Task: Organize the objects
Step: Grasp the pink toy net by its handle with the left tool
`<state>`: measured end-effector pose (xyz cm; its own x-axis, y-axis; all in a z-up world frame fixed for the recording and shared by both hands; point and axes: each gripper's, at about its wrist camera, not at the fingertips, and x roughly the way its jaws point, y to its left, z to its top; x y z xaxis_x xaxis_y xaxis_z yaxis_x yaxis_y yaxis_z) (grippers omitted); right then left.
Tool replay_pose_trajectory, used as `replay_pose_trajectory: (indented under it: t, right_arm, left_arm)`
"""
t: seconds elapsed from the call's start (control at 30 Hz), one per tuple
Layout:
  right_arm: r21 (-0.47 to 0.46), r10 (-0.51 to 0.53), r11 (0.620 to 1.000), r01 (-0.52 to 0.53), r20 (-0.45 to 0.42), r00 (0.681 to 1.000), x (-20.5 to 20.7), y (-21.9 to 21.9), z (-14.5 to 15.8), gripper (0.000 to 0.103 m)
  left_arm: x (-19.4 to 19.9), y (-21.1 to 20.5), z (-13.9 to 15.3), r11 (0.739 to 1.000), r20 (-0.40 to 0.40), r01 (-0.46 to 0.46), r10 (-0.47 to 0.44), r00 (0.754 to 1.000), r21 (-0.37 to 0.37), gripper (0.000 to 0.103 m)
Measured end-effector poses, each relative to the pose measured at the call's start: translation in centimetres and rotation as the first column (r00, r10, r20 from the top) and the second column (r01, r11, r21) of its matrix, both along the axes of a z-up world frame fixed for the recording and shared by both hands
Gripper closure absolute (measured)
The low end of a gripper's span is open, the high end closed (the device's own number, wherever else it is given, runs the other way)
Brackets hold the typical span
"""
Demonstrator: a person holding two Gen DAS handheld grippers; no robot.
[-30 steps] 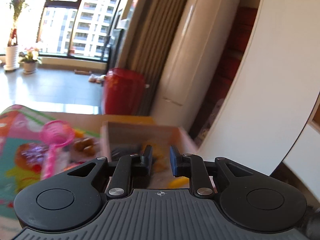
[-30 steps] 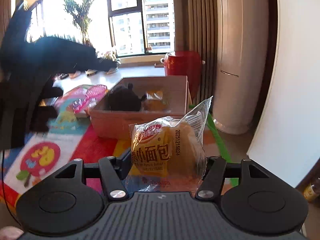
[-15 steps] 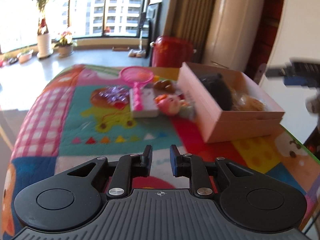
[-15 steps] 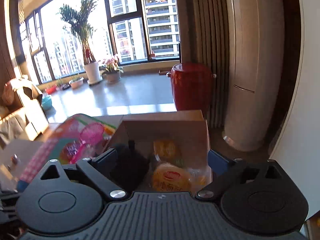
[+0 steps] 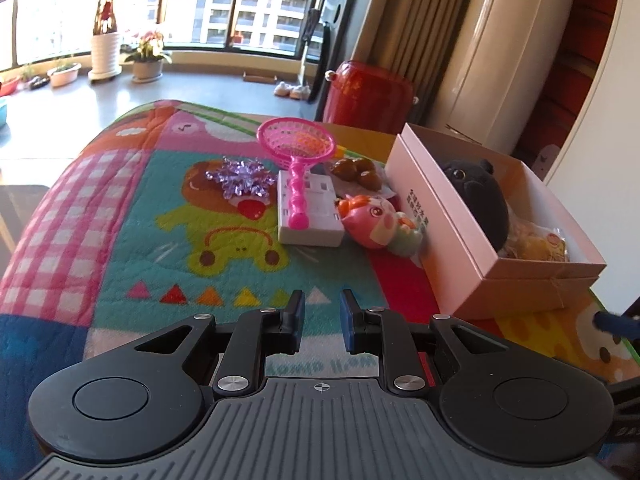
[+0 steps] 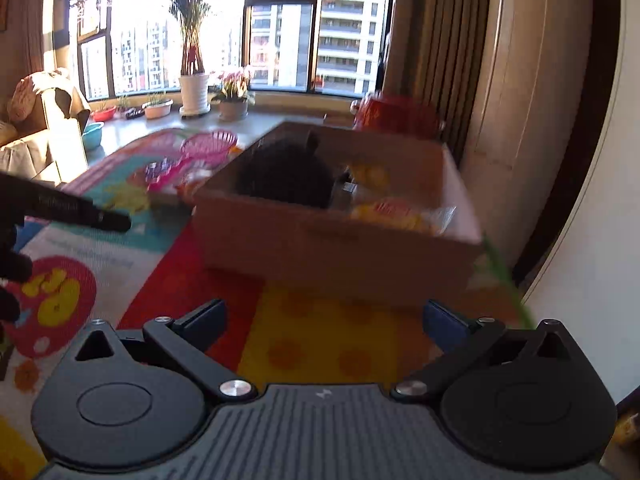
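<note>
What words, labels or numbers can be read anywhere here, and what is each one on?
Play mat, between the left gripper's fingers: teal letters seen upside down, roughly "dwoy" and "ll,aM"; not read with certainty.
Pink box, side wall: two short columns of dark Chinese characters, too small to read.
Bread packet in the box: red round logo, unreadable.
Dark arm in the right wrist view: pale lettering, blurred.
Nothing else is legible.

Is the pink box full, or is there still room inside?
There is still room. The pink box is open and holds a black plush toy and a bread packet at one end; its far end looks bare.
</note>
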<state>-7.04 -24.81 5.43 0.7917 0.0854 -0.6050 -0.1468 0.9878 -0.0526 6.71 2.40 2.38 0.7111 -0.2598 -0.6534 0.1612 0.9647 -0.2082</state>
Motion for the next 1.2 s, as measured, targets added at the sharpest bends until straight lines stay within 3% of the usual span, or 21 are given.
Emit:
replay_pose_trajectory:
  t: [0.23,0.33,0.4,0.57,0.77,0.9,1.03,1.2]
  right_arm:
    - [0.046,-0.012,0.999,0.013,-0.016,1.0,1.1,0.4,-1.2,0.0]
    - [0.037,-0.009,0.999,0.011,-0.05,0.999,1.4,0.7,-1.8,0.0]
    - [0.043,-0.023,0.999,0.025,-0.05,0.999,1.5,0.6,-1.8,0.0]
    - [0.068,-0.055,0.996,0.06,-0.065,0.996,1.7,0.0,-1.9,0.0]
    - [0.088,-0.065,0.993,0.073,-0.098,0.993,2.2,-0.3,-2.3,0.0]
    - [0.089,-0.066,0.993,0.075,-0.1,0.993,2.2,-0.3,-2.3,0.0]
    - [0.092,-0.068,0.993,0.078,-0.101,0.993,2.2,-0.3,-2.3,0.0]
    - [0.089,-0.07,0.993,0.079,-0.103,0.992,2.3,-0.2,-2.3,0.0]
  left_arm:
    - [0.6,-0.2,0.2,0.999,0.012,-0.012,0.011,1.0,0.034,0.082]
    - [1.4,0.8,0.7,1.0,0.048,-0.024,0.025,0.999,-0.009,0.082]
    - [2.2,1.8,1.2,0.999,0.077,-0.039,0.042,0.996,-0.036,0.082]
    - [4.7,3.3,1.5,0.998,0.09,-0.053,0.054,0.994,-0.022,0.082]
    - [8.6,4.4,1.4,0.991,0.12,-0.13,0.13,0.984,-0.007,0.082]
    - [11.1,4.1,1.9,0.996,0.082,-0.035,0.042,0.996,-0.079,0.082]
    - [11.8,1.0,1.8,1.0,0.087,0.03,-0.03,0.996,0.003,0.082]
    - [13.7,-1.0,0.1,0.997,0.038,-0.01,0.007,0.999,0.075,0.08]
